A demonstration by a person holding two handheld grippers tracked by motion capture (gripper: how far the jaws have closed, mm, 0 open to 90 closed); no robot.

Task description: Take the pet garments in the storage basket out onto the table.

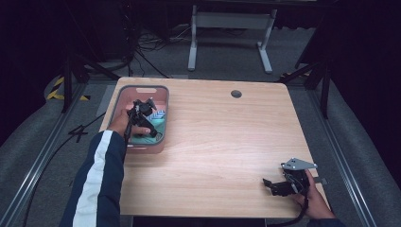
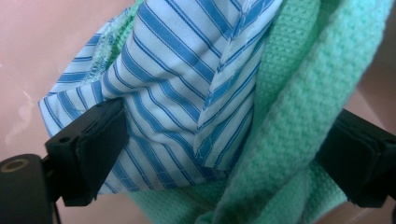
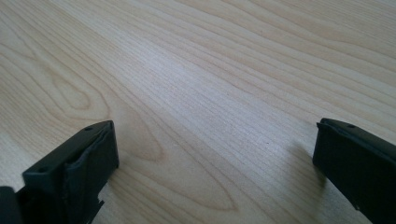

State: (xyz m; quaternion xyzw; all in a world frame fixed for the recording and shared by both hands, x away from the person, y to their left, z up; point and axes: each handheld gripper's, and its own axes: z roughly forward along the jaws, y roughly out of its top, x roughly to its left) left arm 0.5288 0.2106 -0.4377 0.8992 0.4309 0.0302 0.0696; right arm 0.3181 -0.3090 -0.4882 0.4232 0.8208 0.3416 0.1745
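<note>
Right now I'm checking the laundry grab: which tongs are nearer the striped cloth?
Left. The left tongs straddle the striped cloth in the pink bin; the right tongs rest across the table.

In the high view the left tongs [image 1: 150,108] and hand [image 1: 122,122] cover most of the cloths in the pink bin [image 1: 124,97]. The left gripper view's edges cut off the striped cloth [image 2: 177,79] and green cloth [image 2: 299,93].

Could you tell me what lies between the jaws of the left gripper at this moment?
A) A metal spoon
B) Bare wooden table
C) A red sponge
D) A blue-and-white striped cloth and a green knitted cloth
D: in the left gripper view the open jaws of the left gripper straddle the striped cloth and the green cloth, inside the pink basket.
</note>
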